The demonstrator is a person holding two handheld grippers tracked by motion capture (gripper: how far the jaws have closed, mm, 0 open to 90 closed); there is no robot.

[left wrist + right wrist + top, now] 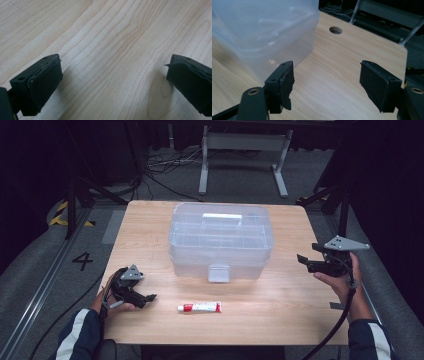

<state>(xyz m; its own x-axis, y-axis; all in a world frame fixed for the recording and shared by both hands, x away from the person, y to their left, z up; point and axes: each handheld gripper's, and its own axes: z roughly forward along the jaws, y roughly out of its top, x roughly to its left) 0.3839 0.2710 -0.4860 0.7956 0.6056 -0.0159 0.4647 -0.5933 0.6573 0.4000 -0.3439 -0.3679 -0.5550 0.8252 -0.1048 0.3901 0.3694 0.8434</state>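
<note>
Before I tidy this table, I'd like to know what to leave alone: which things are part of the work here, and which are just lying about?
Part of the work:
- clear plastic box, lid shut
- red and white tube, lying in front of it
- left gripper and right gripper, both open and empty

Just lying about:
- cables on the floor
- grey metal stand behind the table

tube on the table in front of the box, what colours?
The tube is white with red at its left end and a small red mark near the right. Clearest in the high view.

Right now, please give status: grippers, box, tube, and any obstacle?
Left gripper open, low on table. Right gripper open, empty, raised beside box. Box lid closed. Tube lies free before box, nothing around it.
</note>
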